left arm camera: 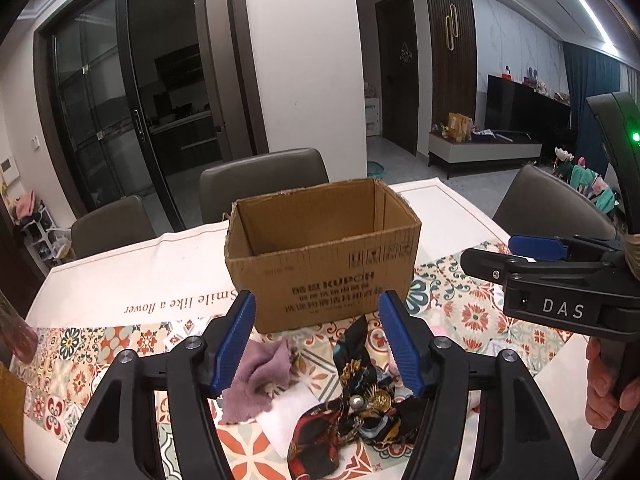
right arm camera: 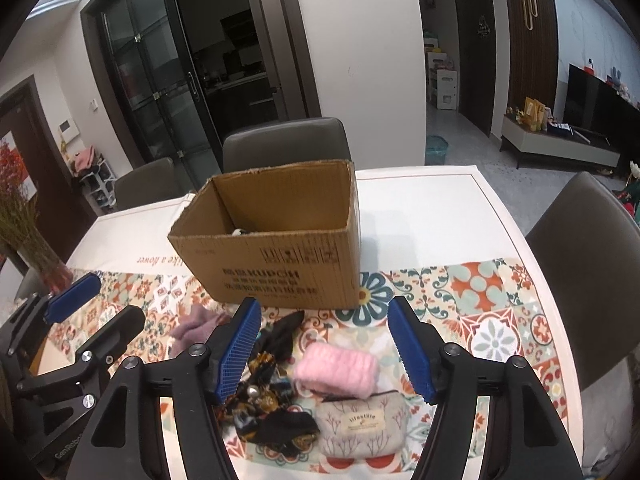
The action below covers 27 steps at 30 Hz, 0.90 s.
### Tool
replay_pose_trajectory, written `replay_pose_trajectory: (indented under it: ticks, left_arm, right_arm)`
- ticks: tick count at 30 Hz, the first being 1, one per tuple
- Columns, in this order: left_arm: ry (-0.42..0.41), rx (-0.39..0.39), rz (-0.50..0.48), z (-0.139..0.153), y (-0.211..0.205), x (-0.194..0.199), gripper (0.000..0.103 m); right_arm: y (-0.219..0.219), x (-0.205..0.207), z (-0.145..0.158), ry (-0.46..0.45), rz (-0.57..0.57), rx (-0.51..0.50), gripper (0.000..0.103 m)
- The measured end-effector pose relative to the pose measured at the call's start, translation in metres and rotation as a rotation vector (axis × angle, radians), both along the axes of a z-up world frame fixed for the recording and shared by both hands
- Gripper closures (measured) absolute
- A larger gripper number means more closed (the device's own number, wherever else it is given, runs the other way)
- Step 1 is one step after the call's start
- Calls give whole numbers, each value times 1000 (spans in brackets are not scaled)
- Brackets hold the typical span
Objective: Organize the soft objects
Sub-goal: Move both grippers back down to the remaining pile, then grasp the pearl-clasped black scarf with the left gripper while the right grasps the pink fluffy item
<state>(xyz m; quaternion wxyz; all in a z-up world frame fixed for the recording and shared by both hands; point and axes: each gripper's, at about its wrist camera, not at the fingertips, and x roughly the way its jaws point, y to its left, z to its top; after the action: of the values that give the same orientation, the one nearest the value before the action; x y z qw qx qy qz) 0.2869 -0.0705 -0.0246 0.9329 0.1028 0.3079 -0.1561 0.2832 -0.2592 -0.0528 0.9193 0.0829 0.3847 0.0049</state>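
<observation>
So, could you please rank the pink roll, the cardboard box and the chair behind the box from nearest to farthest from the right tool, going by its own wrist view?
1. Pink roll: on the cloth between the open right tool's fingers.
2. Cardboard box: further along the table, slightly left.
3. Chair: beyond the table's far edge.

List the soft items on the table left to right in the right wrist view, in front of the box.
Purple cloth → dark patterned scarf → pink fluffy piece. The grey pouch lies under the pink one, so its place in the order is unclear.
</observation>
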Motion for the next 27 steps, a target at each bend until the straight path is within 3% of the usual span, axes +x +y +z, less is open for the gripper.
replay_pose_trajectory:
  ticks: [8, 27]
  left_arm:
    - [36, -11, -6, -20, 0, -12, 35]
    - [168, 15, -53, -80, -14, -8, 31]
  right_arm:
    - [0, -7, -17, 5, 16, 1, 27]
    - [-13, 5, -85, 120, -2, 80, 27]
